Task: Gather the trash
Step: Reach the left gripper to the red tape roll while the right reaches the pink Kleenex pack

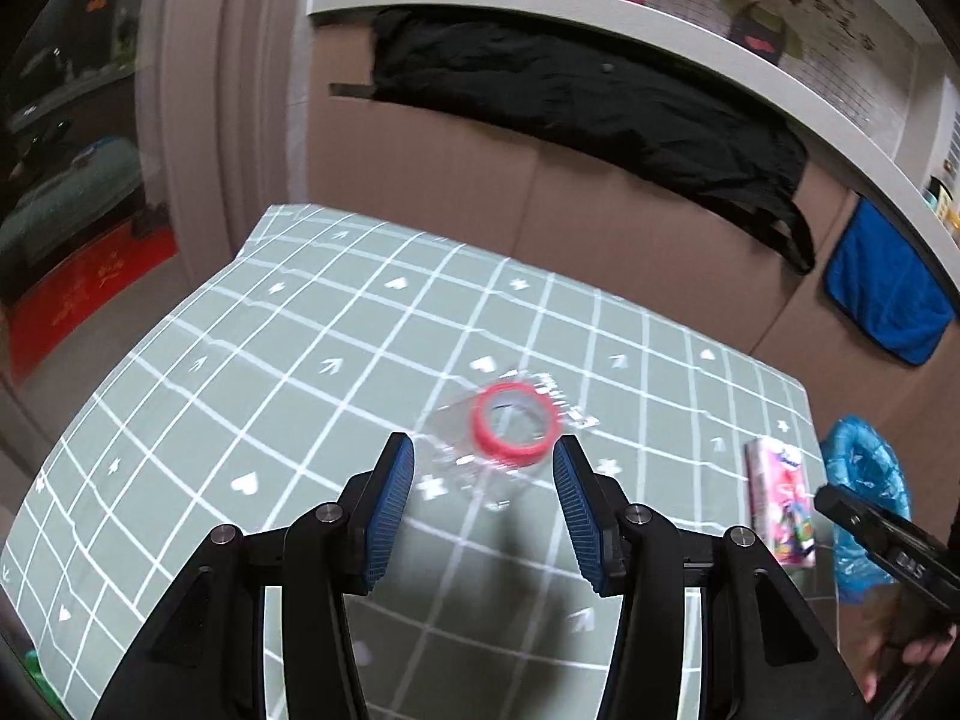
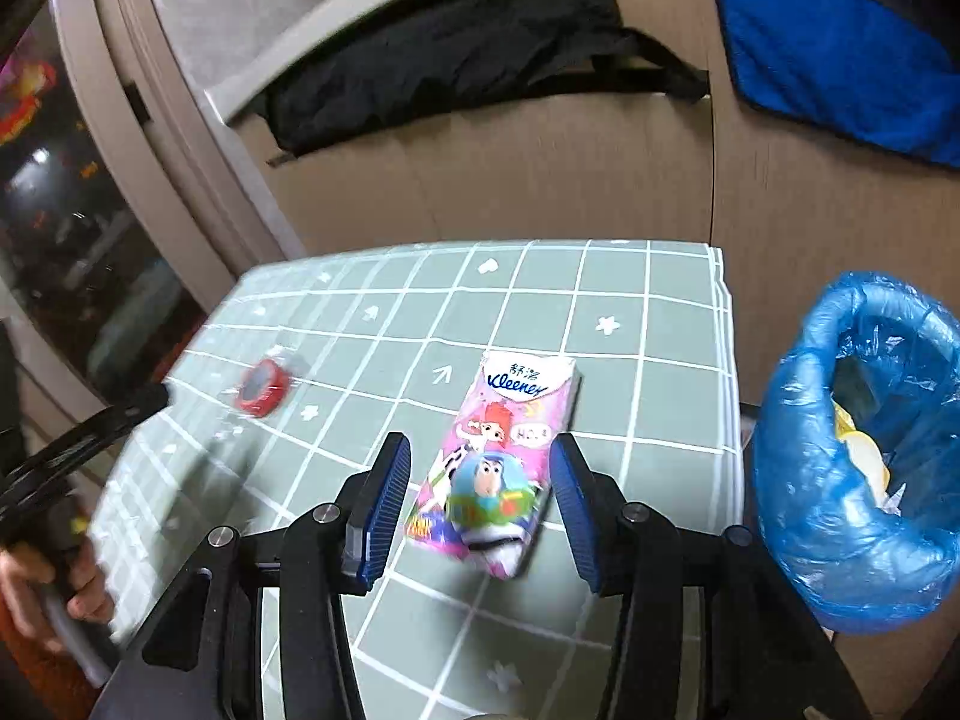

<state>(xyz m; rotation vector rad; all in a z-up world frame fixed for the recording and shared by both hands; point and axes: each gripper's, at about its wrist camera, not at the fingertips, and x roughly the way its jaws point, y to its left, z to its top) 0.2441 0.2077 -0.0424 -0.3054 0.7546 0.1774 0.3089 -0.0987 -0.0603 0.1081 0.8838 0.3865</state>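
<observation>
Black claws (image 1: 483, 459), ribbed blue pads (image 1: 393, 507)

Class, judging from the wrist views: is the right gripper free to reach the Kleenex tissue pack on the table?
Probably yes. The right gripper is open with the tissue pack lined up between its fingers, nothing lying between them.

On the tabletop (image 2: 660, 300): tape roll (image 2: 262, 387) at left, lying on a plastic wrapper (image 1: 480, 462); tissue pack (image 2: 501, 456) well apart at right. Off the right edge, just beside: trash bin (image 2: 852, 450). Behind, against cardboard (image 1: 468, 180): hanging bag (image 1: 576, 108), then a towel (image 2: 834, 54) further right.
</observation>
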